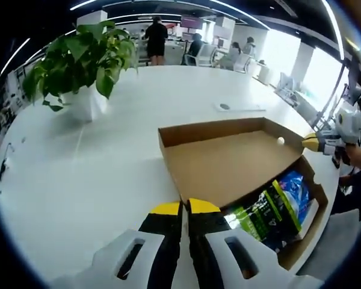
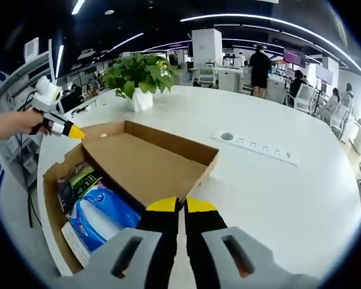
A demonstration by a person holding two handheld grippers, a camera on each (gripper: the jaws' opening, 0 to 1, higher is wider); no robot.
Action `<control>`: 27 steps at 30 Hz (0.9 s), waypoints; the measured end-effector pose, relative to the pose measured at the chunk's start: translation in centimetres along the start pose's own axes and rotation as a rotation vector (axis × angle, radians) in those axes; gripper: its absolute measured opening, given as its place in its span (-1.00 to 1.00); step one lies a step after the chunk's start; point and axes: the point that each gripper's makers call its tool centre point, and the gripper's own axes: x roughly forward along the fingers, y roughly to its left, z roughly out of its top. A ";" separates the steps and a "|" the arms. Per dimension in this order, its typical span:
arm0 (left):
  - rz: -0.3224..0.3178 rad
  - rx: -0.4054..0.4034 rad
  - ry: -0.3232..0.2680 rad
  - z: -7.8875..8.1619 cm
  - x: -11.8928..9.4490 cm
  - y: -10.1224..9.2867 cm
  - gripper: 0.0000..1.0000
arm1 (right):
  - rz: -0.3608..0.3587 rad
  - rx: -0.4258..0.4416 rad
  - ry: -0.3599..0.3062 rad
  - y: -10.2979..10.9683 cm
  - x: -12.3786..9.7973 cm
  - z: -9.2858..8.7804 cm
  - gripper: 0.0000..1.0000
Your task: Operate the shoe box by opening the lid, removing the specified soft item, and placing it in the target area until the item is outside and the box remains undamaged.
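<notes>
Both tongs (image 1: 185,208) (image 2: 182,206) clamped on lid (image 1: 228,162)

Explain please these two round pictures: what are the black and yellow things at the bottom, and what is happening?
A person holds one pinching tool in each hand, and a camera rides on each. The left gripper view looks along the left tool, the right gripper view along the right tool. Both look closed on the lid of the shoe box, holding it half raised. Soft packets lie inside. The box stands on a white table, with a potted plant and a power strip.
</notes>
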 end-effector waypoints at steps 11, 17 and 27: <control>-0.002 -0.019 0.025 -0.3 0.2 0.0 -1.00 | -0.005 0.047 0.018 -0.1 0.3 -0.2 -0.97; -0.002 -0.024 0.028 -0.4 0.3 0.1 -1.00 | -0.006 0.055 0.030 -0.2 0.4 -0.3 -0.96; -0.002 0.003 0.025 -0.4 0.0 -0.1 -0.98 | 0.032 0.144 0.022 0.0 -0.2 -0.2 -0.91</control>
